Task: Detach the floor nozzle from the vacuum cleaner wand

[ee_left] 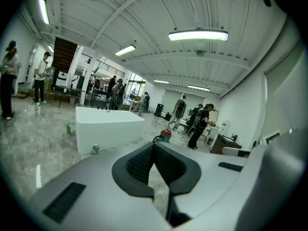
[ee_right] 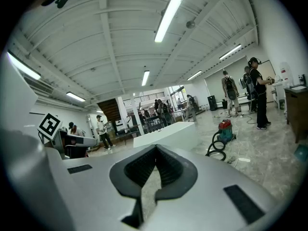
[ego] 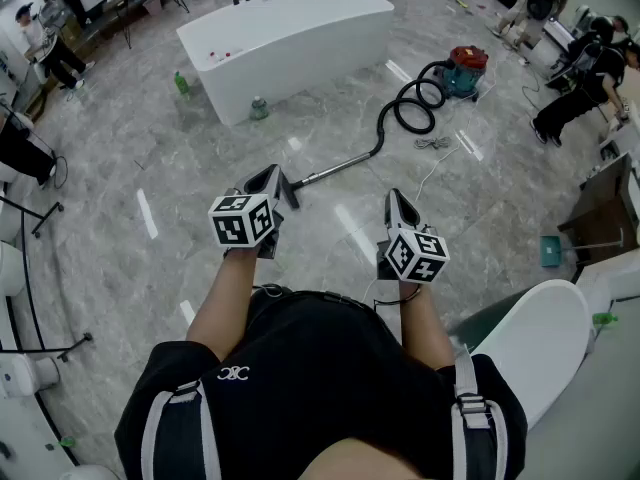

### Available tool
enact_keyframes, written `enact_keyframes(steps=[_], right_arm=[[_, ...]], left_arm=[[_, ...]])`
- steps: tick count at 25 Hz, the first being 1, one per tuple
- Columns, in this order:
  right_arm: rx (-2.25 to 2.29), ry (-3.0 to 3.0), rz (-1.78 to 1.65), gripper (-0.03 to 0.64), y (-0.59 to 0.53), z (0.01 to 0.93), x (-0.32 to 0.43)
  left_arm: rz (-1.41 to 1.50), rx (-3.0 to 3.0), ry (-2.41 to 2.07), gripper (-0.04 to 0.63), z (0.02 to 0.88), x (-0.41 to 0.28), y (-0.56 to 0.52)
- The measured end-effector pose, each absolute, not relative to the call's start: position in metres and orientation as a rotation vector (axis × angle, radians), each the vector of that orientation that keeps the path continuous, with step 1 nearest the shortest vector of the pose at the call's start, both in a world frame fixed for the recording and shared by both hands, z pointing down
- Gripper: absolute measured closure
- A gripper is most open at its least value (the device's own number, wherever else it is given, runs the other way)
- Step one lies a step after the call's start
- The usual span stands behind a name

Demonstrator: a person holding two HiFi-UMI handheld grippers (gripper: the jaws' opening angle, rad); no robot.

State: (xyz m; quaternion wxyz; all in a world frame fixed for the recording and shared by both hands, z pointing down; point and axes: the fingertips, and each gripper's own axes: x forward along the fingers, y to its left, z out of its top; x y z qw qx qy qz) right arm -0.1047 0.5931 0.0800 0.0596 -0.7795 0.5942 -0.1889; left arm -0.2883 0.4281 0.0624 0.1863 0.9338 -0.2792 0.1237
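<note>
A red vacuum canister (ego: 468,68) stands on the marble floor at the back right. Its black hose (ego: 412,106) coils toward a metal wand (ego: 335,169) lying on the floor. The wand's dark floor nozzle (ego: 290,192) lies at its near end, partly hidden behind my left gripper (ego: 267,179). That gripper is shut and empty, just beside the nozzle. My right gripper (ego: 397,202) is also shut and empty, to the right of the wand. The canister (ee_left: 165,135) shows beyond the shut jaws in the left gripper view. In the right gripper view the canister (ee_right: 224,129) and hose (ee_right: 216,149) lie ahead to the right.
A white bathtub (ego: 290,43) stands behind the wand, with a green bottle (ego: 181,83) and a can (ego: 259,108) on the floor by it. A white chair (ego: 540,340) is close on my right, a teal dustpan (ego: 553,251) beyond it. Several people stand around the room's edges.
</note>
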Motion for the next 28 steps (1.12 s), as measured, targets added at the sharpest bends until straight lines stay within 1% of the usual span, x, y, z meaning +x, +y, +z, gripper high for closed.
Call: enact_keyframes(steps=[6,12,18,28], right_arm=[[-2.355,1.734,-0.615,0.612,0.596,0.088,-0.076],[-2.389,1.712,-0.636,0.612,0.577,0.105,-0.059],[-2.466,1.683,-0.652,0.612,0.53,0.103,-0.017],[-2.492,1.692,-0.658,0.612,0.403,0.097,0.032]], left_arm=[[0.431,2.684,-0.754,0.587,0.066,-0.256,0.433],[0.435,2.677,-0.702,0.586,0.084,-0.225,0.407],[0.416,2.681,-0.646,0.586,0.083,-0.177,0.348],[0.46,2.68,-0.608,0.586,0.087,-0.124,0.219]])
